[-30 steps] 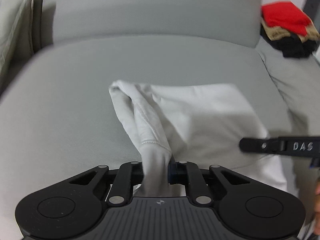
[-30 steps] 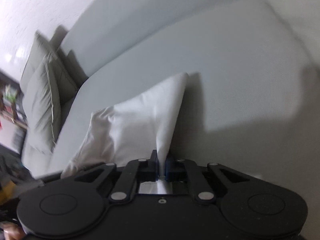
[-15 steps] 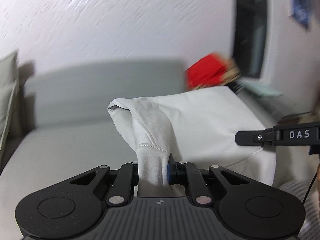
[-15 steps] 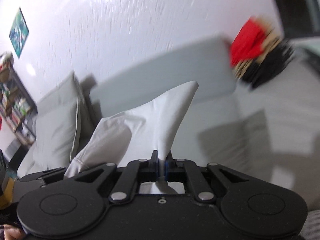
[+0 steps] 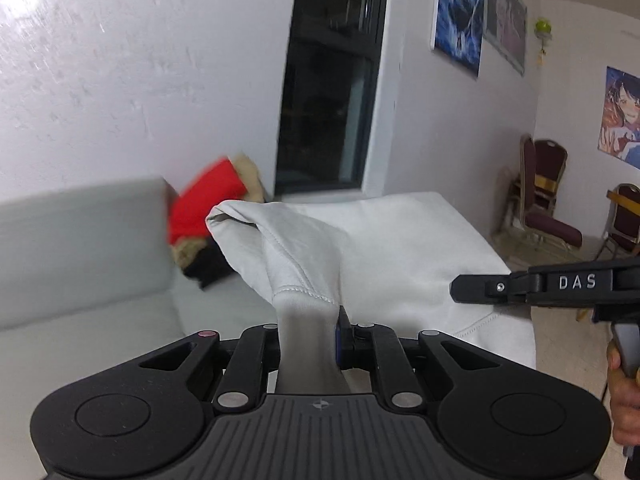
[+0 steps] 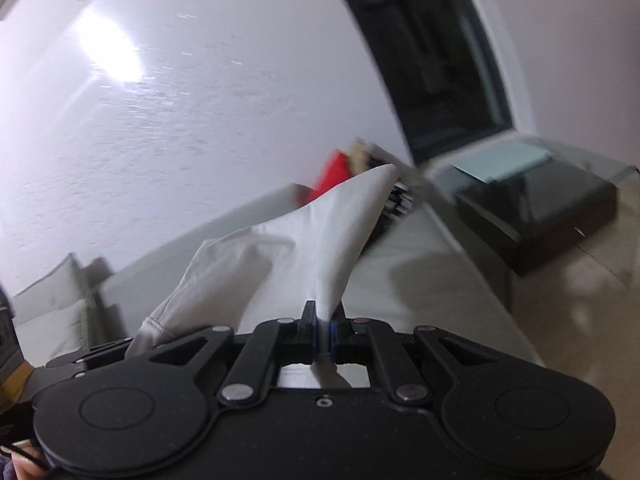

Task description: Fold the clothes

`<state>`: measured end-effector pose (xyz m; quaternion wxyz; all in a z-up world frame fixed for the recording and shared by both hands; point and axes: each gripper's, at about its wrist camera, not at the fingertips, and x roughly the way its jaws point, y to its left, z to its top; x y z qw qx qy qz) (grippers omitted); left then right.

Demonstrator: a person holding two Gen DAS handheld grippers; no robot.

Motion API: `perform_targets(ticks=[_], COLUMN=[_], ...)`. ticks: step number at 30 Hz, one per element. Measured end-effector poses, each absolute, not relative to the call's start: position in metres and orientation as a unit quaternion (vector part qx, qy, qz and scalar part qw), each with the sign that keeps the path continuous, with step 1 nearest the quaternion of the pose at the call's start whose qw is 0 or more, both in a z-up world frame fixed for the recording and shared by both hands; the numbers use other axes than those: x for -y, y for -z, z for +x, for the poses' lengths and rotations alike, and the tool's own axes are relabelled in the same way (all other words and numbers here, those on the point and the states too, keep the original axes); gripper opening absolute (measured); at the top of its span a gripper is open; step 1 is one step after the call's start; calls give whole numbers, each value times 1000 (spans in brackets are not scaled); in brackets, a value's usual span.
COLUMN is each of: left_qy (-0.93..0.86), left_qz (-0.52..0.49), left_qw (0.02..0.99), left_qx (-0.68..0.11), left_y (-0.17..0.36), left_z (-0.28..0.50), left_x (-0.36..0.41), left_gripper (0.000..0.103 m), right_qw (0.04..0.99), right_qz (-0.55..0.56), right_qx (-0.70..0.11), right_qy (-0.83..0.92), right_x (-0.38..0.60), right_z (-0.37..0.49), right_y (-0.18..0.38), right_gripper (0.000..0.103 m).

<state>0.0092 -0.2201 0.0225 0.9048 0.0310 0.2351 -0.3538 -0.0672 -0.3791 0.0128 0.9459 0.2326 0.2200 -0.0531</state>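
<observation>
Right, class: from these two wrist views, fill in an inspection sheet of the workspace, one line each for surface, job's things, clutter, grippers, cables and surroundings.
Surface: grey sofa, seat and backrest in view.
Job's things: white garment, lifted off the seat and held at two points.
Clutter: pile of red, tan and black clothes at the sofa's far end.
Grippers: left gripper shut on a bunched part of the garment; right gripper shut on a thin corner of it.
Cables: nothing seen.
Surroundings: white wall, dark window, posters, maroon chairs, dark low table.
</observation>
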Motion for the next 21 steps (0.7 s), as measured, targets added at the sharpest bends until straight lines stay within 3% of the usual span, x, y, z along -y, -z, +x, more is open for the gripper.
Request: perform_targets(ticks=[7,9,10,11,13,18,21], left_qy=[349,345,332,310,262,244,255], left_qz=[37,32,43,56,69,20,23], left_qw=[895,895,897,897,890,889,889], left_qx=[-276,-281,-288,-311,-367,-387,-380], left_y=[27,44,58,71,95,101,95], left_z=[82,104,115,128,152,150,135], left_x=[264,275,279,281,277,227,225], left_gripper=[12,20,33,42,40,44,39], right_qw=[930,927,925,921,903,901,905], right_qz=[236,233,231,229,242,265,262], right_qx=[-267,-275,-283,-295,-326,-309,-301], right_qy=[90,98,104,115,144,151,148], right_x=[431,443,450,456,468,481,477], right_z=[4,24,33,43,54,19,4], right_y=[40,53,62,73,94,107,104], right_gripper=[6,6,12,35,68,67,67])
